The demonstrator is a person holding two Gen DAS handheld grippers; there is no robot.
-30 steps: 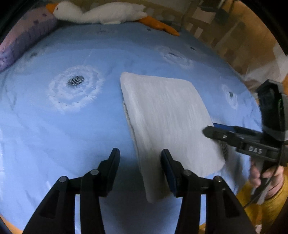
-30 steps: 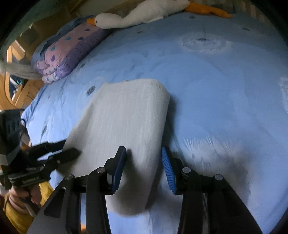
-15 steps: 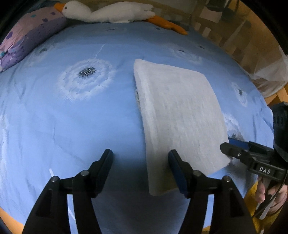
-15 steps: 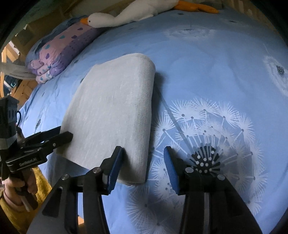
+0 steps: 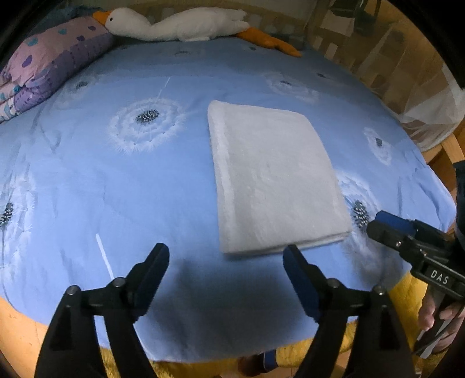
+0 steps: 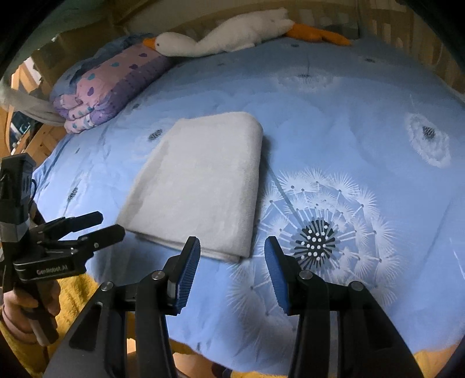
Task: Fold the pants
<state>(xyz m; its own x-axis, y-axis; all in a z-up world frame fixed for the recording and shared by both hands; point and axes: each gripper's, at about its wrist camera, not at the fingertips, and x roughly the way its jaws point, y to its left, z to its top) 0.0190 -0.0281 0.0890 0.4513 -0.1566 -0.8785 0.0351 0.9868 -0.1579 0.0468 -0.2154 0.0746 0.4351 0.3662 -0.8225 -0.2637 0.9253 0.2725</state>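
The white pants [image 5: 270, 177] lie folded into a flat rectangle on the blue bedspread [image 5: 116, 197]; they also show in the right wrist view [image 6: 203, 186]. My left gripper [image 5: 225, 256] is open and empty, held above the bed just short of the pants' near edge. My right gripper [image 6: 231, 247] is open and empty, just short of the pants' near right corner. Each gripper shows in the other's view: the right one [image 5: 386, 224] beside the pants' right corner, the left one [image 6: 98, 225] open by the left corner.
A plush goose [image 5: 180, 24] lies along the far edge of the bed. A folded purple and pink quilt [image 5: 43, 64] sits at the far left. A wooden bed frame [image 5: 392, 67] runs along the right side. The bed's near edge [image 5: 203, 351] is just below the grippers.
Both grippers have pulled back off the folded pants toward the near edge of the bed and risen. The left jaws have opened wider. The pants lie still.
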